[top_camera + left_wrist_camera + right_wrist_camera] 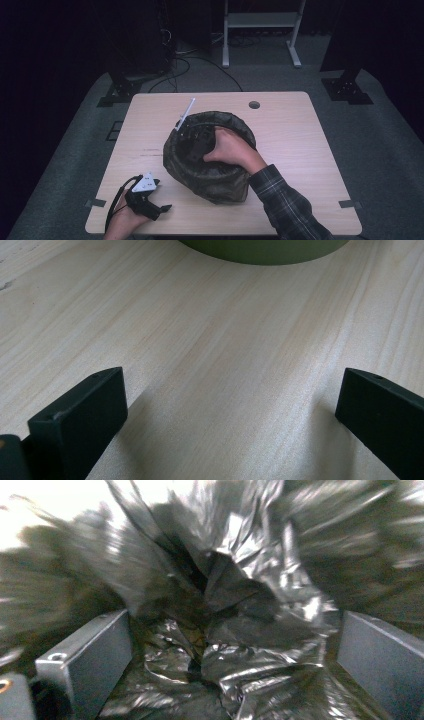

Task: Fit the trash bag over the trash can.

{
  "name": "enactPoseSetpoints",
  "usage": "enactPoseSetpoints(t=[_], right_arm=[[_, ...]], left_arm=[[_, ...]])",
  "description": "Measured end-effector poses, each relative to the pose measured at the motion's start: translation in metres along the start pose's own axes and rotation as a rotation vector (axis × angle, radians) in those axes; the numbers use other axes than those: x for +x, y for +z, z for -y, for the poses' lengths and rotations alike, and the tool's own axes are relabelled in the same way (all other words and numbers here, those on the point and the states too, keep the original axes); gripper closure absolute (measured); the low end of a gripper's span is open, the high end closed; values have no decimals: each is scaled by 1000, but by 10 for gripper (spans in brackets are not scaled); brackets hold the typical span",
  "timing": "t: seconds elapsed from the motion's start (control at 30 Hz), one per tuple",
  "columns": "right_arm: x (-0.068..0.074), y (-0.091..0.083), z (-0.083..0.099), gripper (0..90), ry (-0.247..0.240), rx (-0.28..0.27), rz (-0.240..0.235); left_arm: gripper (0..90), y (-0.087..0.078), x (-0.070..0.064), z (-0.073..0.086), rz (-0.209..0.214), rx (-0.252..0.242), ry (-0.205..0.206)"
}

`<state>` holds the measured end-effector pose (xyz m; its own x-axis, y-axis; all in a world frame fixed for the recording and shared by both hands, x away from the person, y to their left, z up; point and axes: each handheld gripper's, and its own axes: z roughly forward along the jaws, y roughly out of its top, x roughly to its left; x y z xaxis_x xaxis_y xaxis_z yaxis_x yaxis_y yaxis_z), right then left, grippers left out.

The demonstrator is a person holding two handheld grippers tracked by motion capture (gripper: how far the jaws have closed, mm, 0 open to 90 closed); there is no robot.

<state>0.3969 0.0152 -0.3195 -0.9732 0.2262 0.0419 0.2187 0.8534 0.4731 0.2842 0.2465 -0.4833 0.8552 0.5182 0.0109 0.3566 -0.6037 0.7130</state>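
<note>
Bin (220, 187) sits mid-table, nearer the front edge, lined with a thin, crinkly, glossy black bag (235, 630): light, limp, slippery, likely to tear; best pinched at a fold by the rim. Right gripper (235, 645) reaches inside, jaws spread, gripping nothing. Left gripper (145, 197) rests at the table (210, 355)'s front-left corner, jaws apart.

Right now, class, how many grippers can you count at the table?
2: the left gripper rests near the table's front-left edge; the right gripper is inside the bag-lined bin.
</note>
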Motion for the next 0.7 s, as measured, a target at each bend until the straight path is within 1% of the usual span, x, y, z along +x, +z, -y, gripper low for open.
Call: enactPoseSetpoints(t=[0.13,0.23,0.4,0.53,0.6,0.7], right_arm=[[0,-20,6,3,-2,-77,12],[0,-33,13,3,9,-126,9],[0,-57,29,3,5,-209,23],[1,-73,43,2,9,-299,16],[2,-80,51,3,13,-333,28],[4,-88,63,2,21,-368,51]], left_arm=[[0,0,0,0,0,0,0],[0,0,0,0,0,0,1],[0,0,1,0,5,0,5],[0,0,1,0,5,0,6],[0,0,1,0,5,0,6],[0,0,1,0,5,0,6]])
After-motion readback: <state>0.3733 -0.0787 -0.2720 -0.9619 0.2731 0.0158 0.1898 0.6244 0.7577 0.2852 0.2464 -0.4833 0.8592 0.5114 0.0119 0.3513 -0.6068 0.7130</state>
